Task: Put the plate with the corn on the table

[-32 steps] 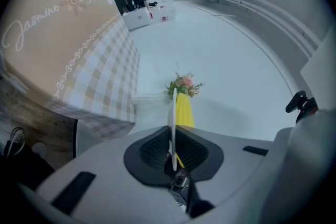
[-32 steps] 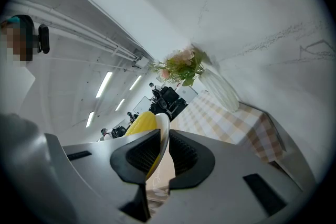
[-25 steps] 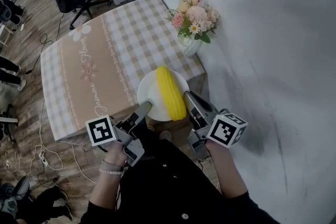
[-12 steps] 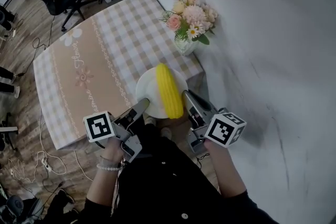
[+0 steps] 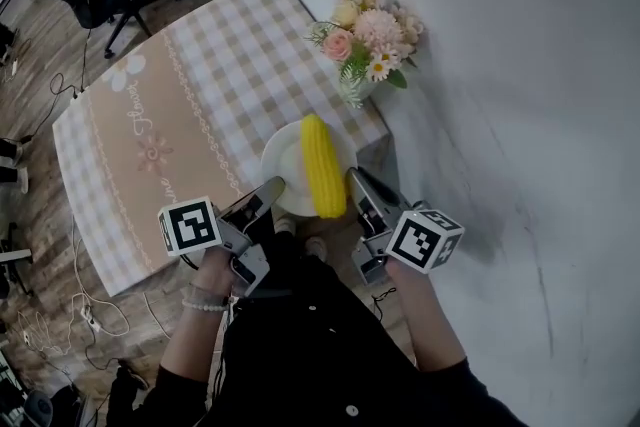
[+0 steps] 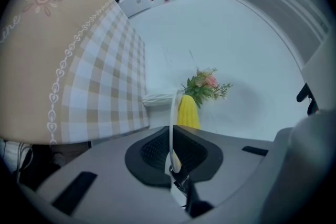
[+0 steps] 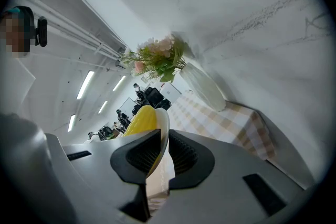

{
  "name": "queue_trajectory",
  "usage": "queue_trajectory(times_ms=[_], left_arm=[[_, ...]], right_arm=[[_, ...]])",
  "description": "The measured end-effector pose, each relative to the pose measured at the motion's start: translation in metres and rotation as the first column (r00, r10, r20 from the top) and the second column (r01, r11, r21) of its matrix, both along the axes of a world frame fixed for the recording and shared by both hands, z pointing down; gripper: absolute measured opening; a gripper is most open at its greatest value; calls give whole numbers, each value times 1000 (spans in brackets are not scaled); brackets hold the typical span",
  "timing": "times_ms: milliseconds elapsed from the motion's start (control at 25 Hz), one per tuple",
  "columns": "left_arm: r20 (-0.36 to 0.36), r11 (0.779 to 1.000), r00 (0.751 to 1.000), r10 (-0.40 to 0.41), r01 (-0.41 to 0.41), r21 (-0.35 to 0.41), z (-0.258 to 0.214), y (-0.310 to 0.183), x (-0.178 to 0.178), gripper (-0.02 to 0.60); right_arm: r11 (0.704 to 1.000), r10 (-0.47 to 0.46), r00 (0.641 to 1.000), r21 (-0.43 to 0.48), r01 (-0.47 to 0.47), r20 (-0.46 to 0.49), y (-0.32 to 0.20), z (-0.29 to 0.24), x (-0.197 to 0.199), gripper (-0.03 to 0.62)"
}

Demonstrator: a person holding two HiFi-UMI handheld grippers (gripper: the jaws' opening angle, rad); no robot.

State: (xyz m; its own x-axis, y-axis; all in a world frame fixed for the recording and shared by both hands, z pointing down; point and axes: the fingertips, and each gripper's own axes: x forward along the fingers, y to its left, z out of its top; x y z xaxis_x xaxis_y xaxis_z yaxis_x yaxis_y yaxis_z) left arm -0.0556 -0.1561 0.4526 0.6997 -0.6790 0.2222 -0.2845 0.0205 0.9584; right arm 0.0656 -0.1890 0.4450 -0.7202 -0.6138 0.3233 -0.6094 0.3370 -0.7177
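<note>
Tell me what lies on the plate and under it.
A corn lies on the plate; left tool and right tool clamp its rim. Below is the table corner; the plate hides whether they touch.

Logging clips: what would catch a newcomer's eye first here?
A bright yellow corn cob lies on a round white plate, clamped at its rim by the left gripper and right gripper, at the near corner of the checked-cloth table. A pink flower bouquet stands just beyond.
</note>
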Motion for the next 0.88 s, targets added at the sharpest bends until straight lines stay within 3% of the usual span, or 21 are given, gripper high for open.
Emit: queue_trajectory(times_ms=[560,880], left_arm=[[92,995,991,95,-91,-43,47,-39,-21,21],[101,988,986,135,-127,-87,76,-60,-27,21]], right_arm=[[995,53,997,-82,-57,-59,-24,49,-16,77],[988,80,992,-123,-91,-96,-38,77,-22,78]])
